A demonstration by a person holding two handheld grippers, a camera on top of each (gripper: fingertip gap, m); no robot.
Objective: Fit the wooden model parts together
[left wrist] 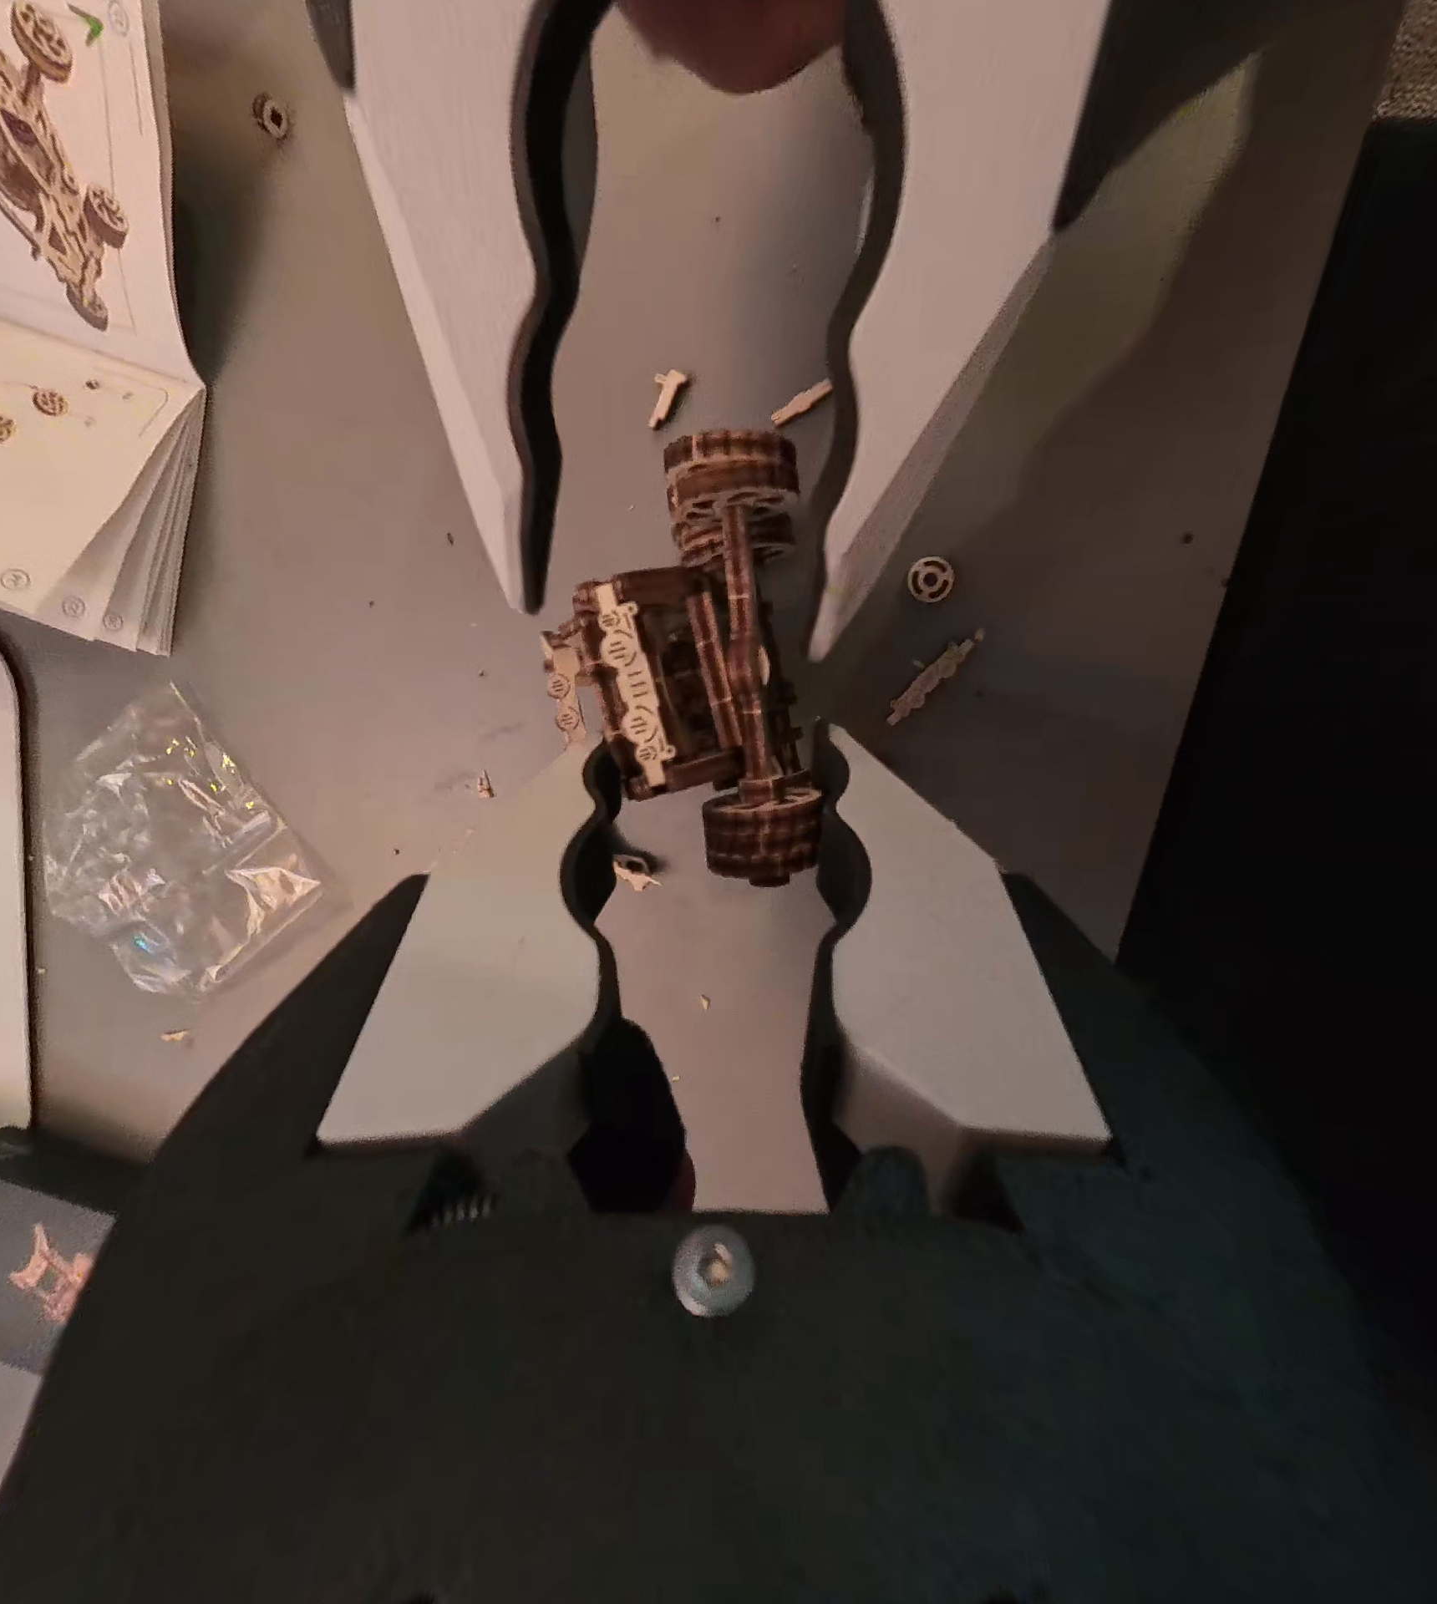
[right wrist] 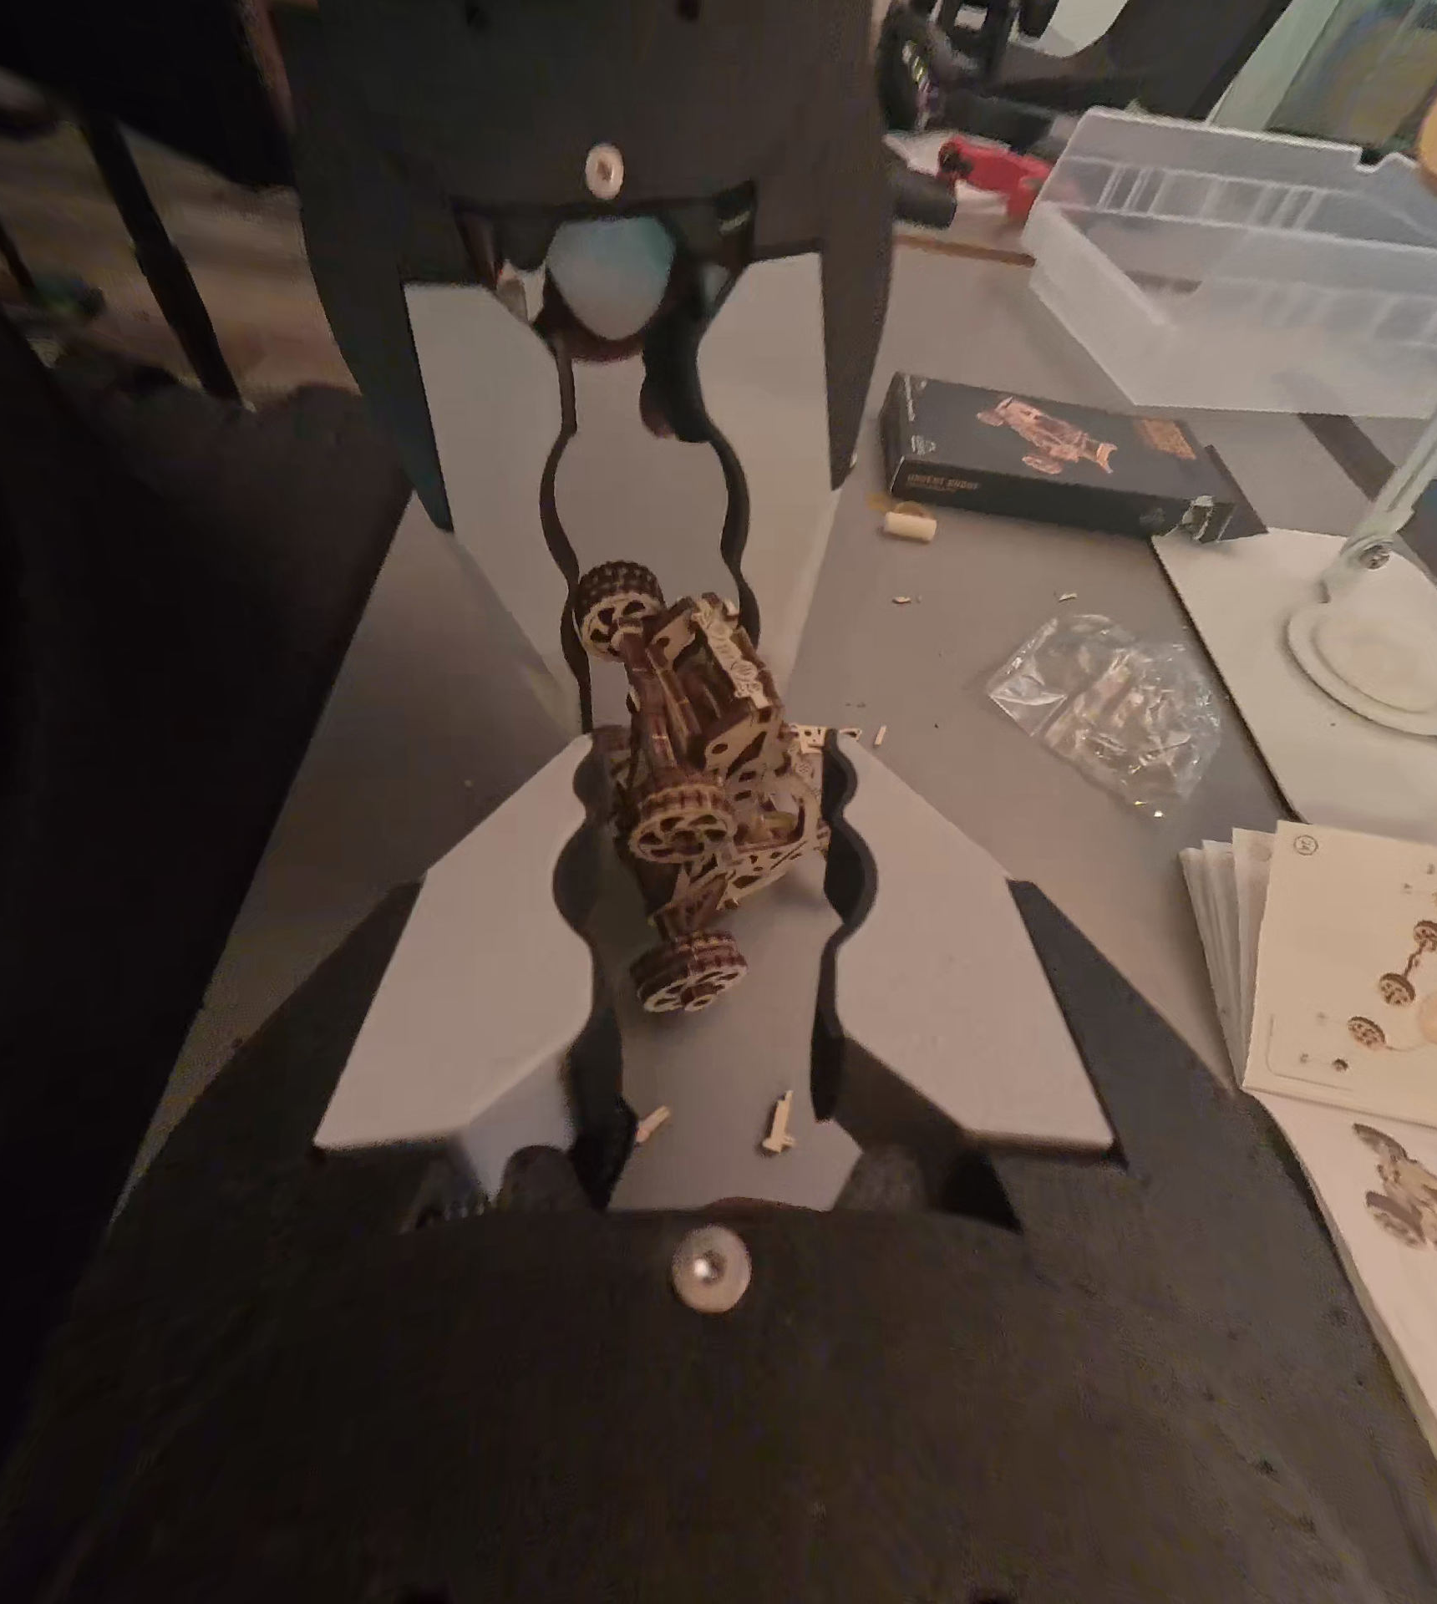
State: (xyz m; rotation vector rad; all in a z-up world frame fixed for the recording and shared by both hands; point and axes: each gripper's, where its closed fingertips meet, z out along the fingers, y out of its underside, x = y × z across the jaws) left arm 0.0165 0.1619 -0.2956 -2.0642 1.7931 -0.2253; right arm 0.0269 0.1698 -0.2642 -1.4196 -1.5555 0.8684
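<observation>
A small wooden wheeled model [left wrist: 680,668] sits tilted over the grey table [left wrist: 333,521], between both grippers. My left gripper [left wrist: 706,751] comes from below in the left wrist view; its jaws stand partly apart and press the model's lower end beside one wheel [left wrist: 763,833]. My right gripper [left wrist: 676,621] reaches in from the top and flanks the model's body. In the right wrist view the right gripper [right wrist: 706,755] closes on the model [right wrist: 715,781], and the left gripper [right wrist: 667,677] holds its far end by a wheel [right wrist: 619,608]. Loose wooden pins [right wrist: 778,1124] lie nearby.
An open instruction booklet [left wrist: 47,477] [right wrist: 1349,998], a crumpled clear bag [left wrist: 168,851] [right wrist: 1106,703], a black kit box [right wrist: 1053,460], a clear plastic organiser [right wrist: 1262,260] and a white stand base [right wrist: 1392,660] lie around. Small wooden bits [left wrist: 932,677] are scattered. The table edge [left wrist: 1175,694] runs close on the right. The tips of both grippers are at nearly the same place. Left tips and right tips are each some 35 centimeters from the white stand base [right wrist: 1392,660].
</observation>
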